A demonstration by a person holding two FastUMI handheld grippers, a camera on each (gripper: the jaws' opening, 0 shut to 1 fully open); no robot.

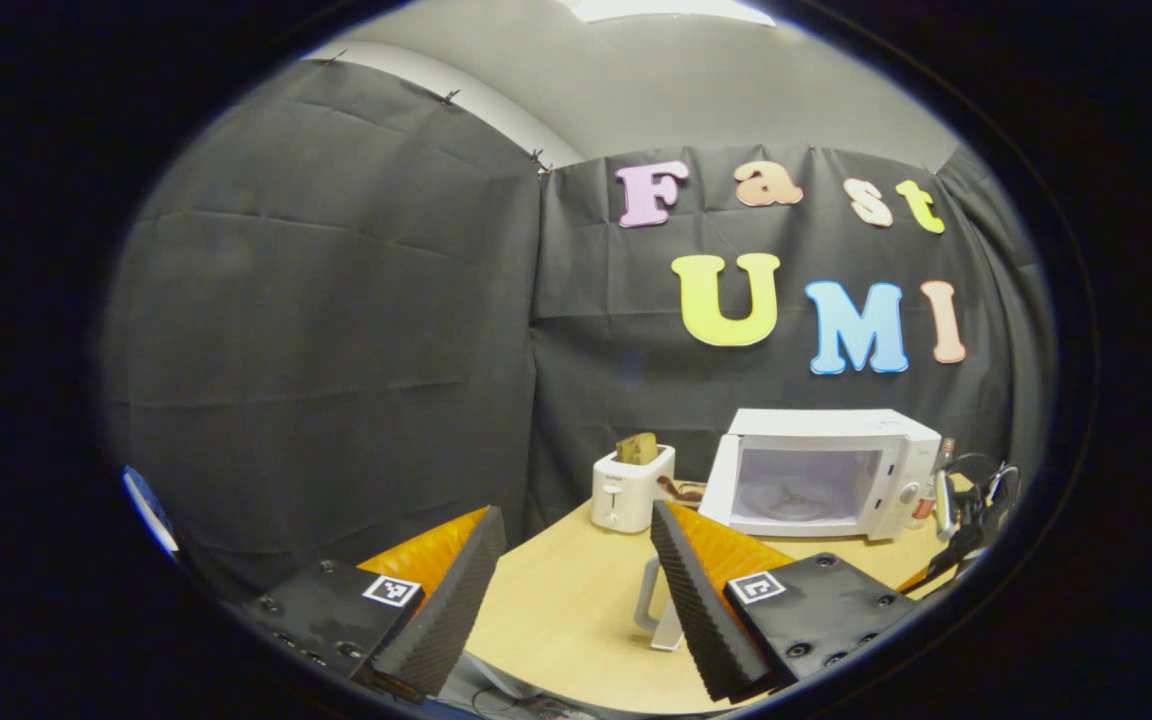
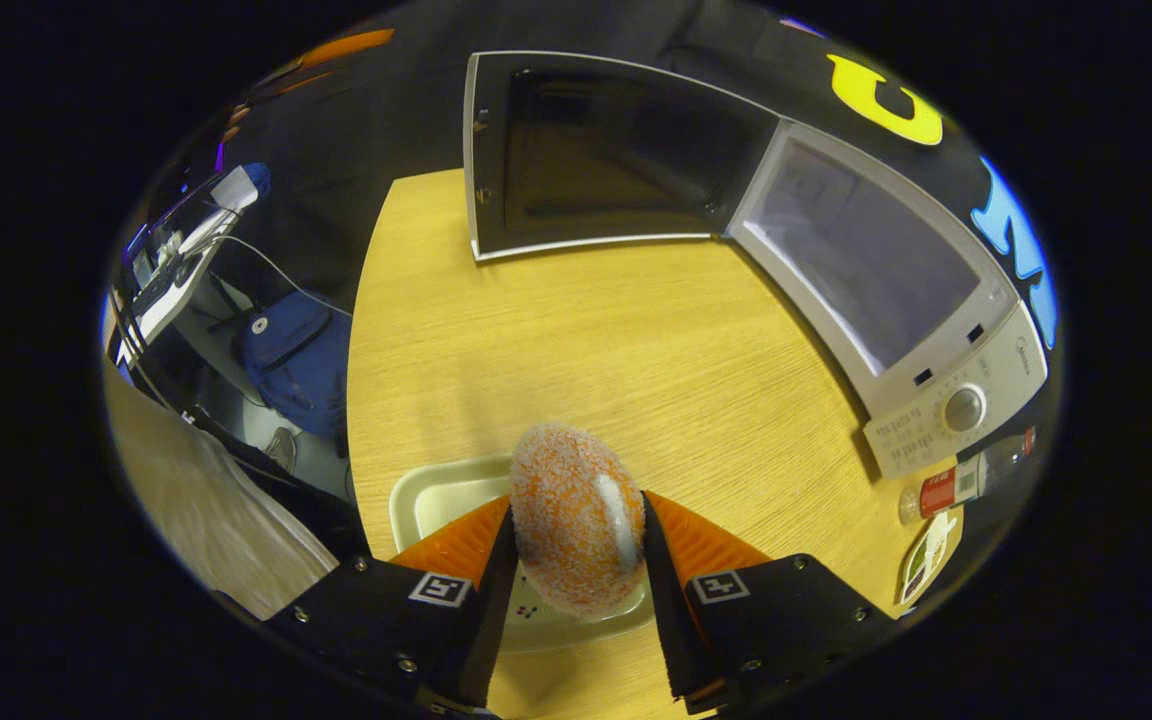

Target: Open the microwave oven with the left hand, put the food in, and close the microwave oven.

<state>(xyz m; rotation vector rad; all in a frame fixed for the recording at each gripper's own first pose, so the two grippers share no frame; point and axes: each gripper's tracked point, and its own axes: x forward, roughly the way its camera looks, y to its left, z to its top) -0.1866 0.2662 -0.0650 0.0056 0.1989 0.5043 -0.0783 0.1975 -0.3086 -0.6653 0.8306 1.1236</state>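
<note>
Two tools in play. Right tool (image 2: 576,545) is clenched on the food, a sugar-crusted orange doughnut-like ball (image 2: 576,515), both fingers pressing its sides, held just above a pale tray (image 2: 428,495) on the wooden table (image 2: 616,340). Beyond it the microwave oven (image 2: 896,290) stands with its door (image 2: 596,150) swung wide open, cavity facing the tool. Left tool (image 1: 566,590) is released, fingers spread, gripping nothing, well back from the oven; a toaster (image 1: 628,490) sits beside it. Judgement: opening done, food picked up; carrying it into the cavity and closing the door remain.
</note>
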